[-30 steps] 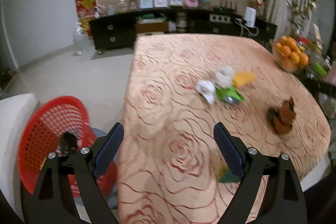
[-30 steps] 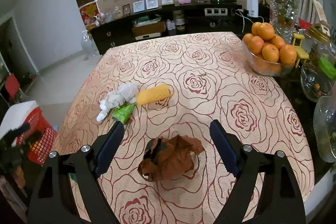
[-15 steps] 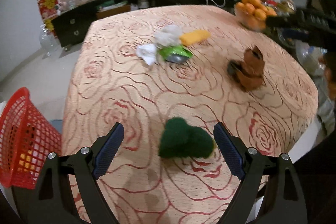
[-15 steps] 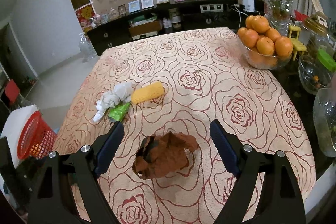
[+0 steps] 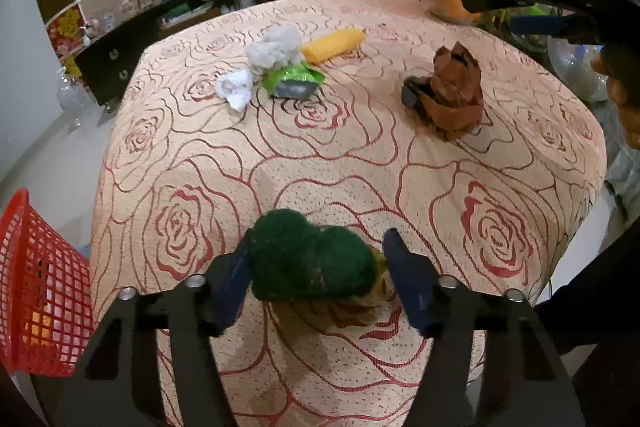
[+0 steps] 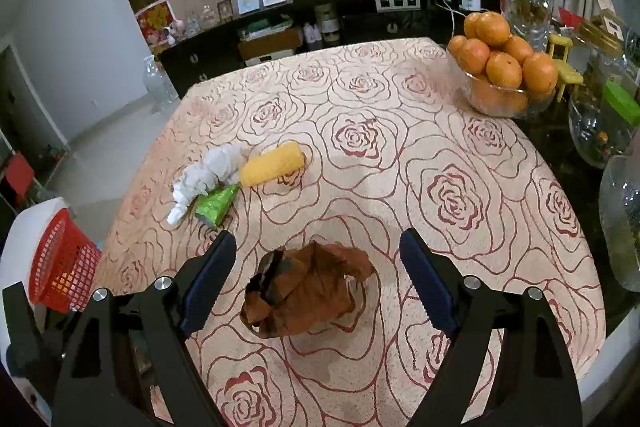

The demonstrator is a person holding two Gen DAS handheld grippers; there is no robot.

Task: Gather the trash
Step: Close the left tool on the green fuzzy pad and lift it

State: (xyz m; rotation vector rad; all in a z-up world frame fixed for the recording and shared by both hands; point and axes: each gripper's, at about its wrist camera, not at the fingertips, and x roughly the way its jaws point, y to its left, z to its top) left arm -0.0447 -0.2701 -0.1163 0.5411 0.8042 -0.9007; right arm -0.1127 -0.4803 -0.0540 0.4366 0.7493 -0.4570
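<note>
Now, left gripper (image 5: 316,267) over near table edge, jaws just been closing around green scouring pad (image 5: 310,261); left finger touches it, right finger shows slim gap, so I judge grip not yet firm. Pad looks light, soft, springy; I squeeze across middle. Right gripper (image 6: 318,269) hangs wide open above crumpled brown paper (image 6: 306,291), holding nothing. Paper likely light, crushable; pinch across bulk. Rose-patterned tablecloth (image 6: 400,131) may snag or drag. Red basket (image 5: 36,291) beside table, on left. Bowl of oranges (image 6: 500,67) at far corner.
</note>
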